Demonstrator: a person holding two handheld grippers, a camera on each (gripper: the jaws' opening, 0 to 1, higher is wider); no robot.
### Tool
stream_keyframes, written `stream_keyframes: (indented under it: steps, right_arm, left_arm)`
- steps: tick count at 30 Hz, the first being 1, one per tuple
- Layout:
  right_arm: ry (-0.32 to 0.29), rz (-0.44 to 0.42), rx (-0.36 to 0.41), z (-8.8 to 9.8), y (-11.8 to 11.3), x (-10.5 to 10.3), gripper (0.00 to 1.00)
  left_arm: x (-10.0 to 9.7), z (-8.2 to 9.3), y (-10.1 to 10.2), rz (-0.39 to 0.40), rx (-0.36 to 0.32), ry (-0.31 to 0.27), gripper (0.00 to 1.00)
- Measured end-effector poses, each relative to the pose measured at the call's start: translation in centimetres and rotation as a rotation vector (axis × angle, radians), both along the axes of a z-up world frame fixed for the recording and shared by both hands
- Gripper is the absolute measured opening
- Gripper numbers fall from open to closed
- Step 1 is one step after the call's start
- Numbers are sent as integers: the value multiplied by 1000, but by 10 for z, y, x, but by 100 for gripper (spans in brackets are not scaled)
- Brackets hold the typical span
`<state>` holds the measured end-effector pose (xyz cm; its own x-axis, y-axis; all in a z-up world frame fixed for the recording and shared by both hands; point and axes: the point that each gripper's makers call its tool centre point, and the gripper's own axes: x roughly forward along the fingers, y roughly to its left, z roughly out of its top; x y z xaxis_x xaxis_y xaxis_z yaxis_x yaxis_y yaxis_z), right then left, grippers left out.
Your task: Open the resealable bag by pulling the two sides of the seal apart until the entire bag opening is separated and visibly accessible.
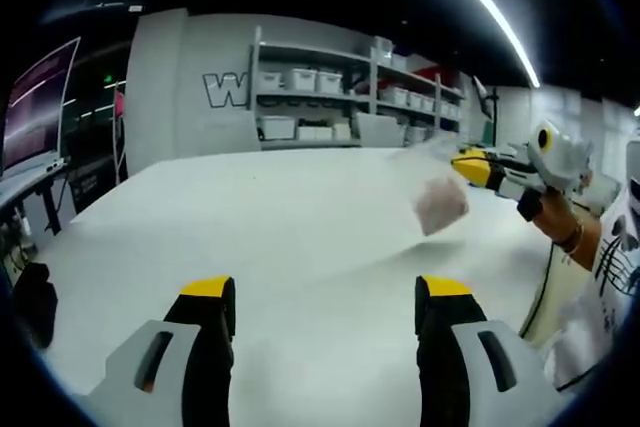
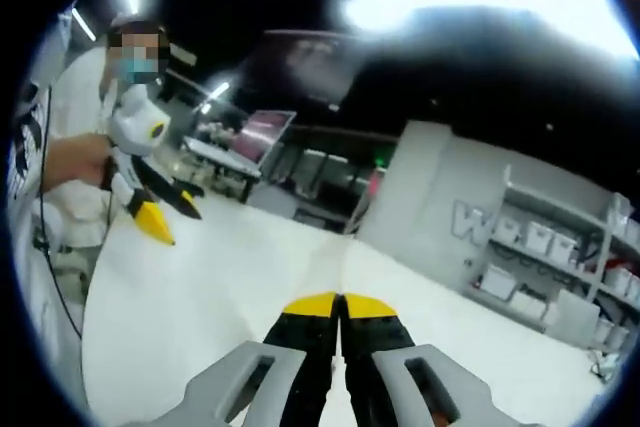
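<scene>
White counter (image 1: 300,227) spans both views. Left hand-held gripper (image 1: 325,302) has jaws wide apart, holding nothing. Right hand-held gripper (image 2: 340,304) has jaws pressed together, pinching the clear bag (image 1: 437,197) by its top, lifted above the counter. Shelves (image 1: 330,97) behind.

The left gripper (image 1: 325,307), jaws spread wide, hovers over the white table (image 1: 280,217), while at the right the right gripper (image 1: 470,165) holds a clear resealable bag (image 1: 437,197) aloft, shelving (image 1: 330,97) behind.
</scene>
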<state>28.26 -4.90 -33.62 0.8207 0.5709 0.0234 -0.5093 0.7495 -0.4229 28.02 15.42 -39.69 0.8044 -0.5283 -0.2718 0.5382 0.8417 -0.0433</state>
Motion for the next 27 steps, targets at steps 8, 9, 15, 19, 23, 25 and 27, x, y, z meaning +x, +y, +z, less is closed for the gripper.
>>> stream_keyframes:
  steps: [8, 9, 15, 19, 23, 25, 27]
  right_arm:
    - [-4, -14, -3, -6, -5, -13, 0]
    - [-6, -6, -12, -8, -3, -16, 0]
    - [-40, 67, -85, -17, 21, -36, 0]
    - [-57, 109, -119, -20, 34, -46, 0]
    - [-54, 141, -131, -23, 43, -54, 0]
    - [-47, 169, -136, -26, 49, -57, 0]
    - [-38, 194, -146, -31, 55, -62, 0]
  left_arm:
    - [-2, 0, -7, -25, 0, -3, 70]
    - [-3, 0, -8, -30, 0, -4, 70]
    - [-7, -1, -12, -61, 13, -15, 65]
    - [-10, 2, -15, -76, 24, -37, 65]
    - [-13, 7, -18, -101, 24, -66, 64]
    - [-15, 9, -20, -115, 20, -82, 63]
    - [-17, 11, -22, -129, 18, -95, 62]
